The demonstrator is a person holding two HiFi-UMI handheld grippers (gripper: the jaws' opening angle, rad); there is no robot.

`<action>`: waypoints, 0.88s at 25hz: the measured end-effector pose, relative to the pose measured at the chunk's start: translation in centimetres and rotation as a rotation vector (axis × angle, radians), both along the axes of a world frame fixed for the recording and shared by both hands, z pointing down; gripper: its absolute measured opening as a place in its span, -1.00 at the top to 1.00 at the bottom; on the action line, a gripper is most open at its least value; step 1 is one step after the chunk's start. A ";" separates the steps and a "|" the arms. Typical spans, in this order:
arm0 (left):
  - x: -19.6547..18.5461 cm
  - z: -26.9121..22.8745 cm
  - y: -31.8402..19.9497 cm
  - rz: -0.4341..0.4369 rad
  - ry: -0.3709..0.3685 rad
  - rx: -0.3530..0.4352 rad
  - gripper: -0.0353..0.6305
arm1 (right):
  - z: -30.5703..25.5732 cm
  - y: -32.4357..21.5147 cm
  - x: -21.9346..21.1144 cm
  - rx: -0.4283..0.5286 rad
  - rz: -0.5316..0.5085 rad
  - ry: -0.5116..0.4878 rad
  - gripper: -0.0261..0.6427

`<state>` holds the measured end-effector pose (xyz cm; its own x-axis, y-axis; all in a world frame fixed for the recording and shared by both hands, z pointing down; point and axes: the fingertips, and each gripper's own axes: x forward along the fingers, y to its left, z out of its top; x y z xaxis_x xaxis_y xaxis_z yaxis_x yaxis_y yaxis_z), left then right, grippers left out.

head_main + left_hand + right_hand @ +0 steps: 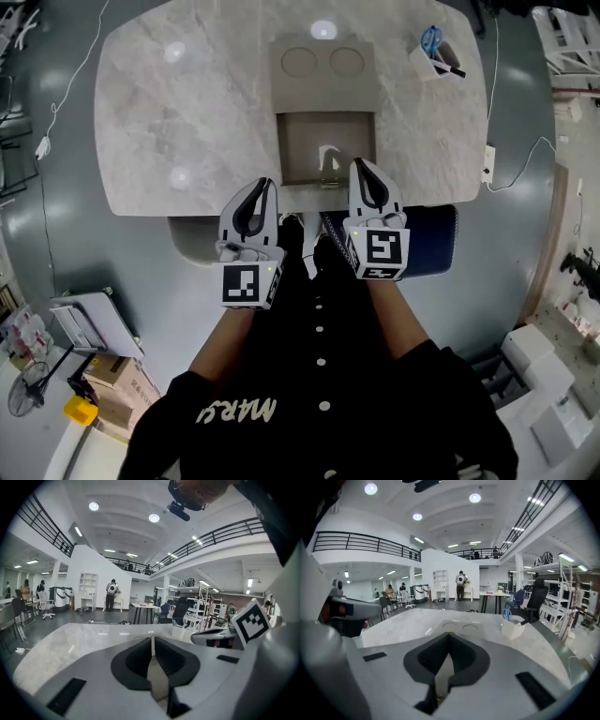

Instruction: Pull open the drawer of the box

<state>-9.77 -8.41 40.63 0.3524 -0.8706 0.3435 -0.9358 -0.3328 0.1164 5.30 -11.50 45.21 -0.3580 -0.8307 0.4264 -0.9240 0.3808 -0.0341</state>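
Observation:
A beige box (323,64) with two round dents on top stands at the far middle of the marble table (187,103). Its drawer (302,141) is pulled out toward me, with a small white item (329,157) lying inside. My right gripper (360,167) is shut on nothing, its tip over the drawer's front right corner. My left gripper (266,184) is shut and empty too, at the table's near edge just left of the drawer. In the right gripper view the box top (459,626) shows beyond the right gripper (449,633). The left gripper (152,638) points over the table.
A white holder (436,58) with blue scissors and a pen stands at the table's far right, also seen as the holder (513,627) in the right gripper view. A dark chair seat (433,239) sits under the near edge. Cardboard boxes (112,384) lie on the floor left.

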 end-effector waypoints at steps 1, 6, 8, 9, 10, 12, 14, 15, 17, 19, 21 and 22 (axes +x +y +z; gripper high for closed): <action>0.0 -0.8 -0.2 0.001 -0.001 0.016 0.80 | -1.3 -0.4 0.3 0.019 -0.003 -0.013 0.93; -0.1 -4.6 -1.1 0.006 0.004 0.090 0.80 | -6.8 -1.4 2.6 0.101 0.016 -0.050 0.93; -0.2 -5.9 -1.2 0.007 0.005 0.114 0.80 | -8.5 -1.5 3.4 0.133 0.021 -0.054 0.93; -0.3 -6.4 -1.2 0.007 0.004 0.127 0.80 | -9.3 -1.4 3.8 0.148 0.021 -0.054 0.93; -0.3 -7.0 -1.2 0.007 0.001 0.140 0.80 | -10.1 -1.3 4.2 0.161 0.022 -0.054 0.93; -0.2 -8.1 -1.3 0.005 -0.005 0.163 0.80 | -11.4 -1.1 5.1 0.186 0.030 -0.057 0.93; -0.3 -8.9 -1.3 -0.004 -0.008 0.178 0.80 | -12.5 -0.9 5.9 0.209 0.043 -0.067 0.93; -0.4 -9.3 -1.2 -0.009 -0.007 0.187 0.80 | -13.0 -0.6 6.3 0.220 0.050 -0.071 0.93; -0.6 -10.2 -0.9 -0.017 -0.001 0.208 0.80 | -13.8 -0.1 7.1 0.236 0.065 -0.079 0.93; -1.0 -11.1 -0.5 -0.024 0.006 0.227 0.80 | -14.7 0.4 7.5 0.251 0.079 -0.092 0.93; -1.5 -11.7 -0.1 -0.031 0.007 0.244 0.80 | -15.4 0.8 7.8 0.268 0.087 -0.102 0.93; -1.8 -12.0 0.1 -0.035 0.004 0.251 0.80 | -15.7 1.0 7.9 0.276 0.089 -0.107 0.93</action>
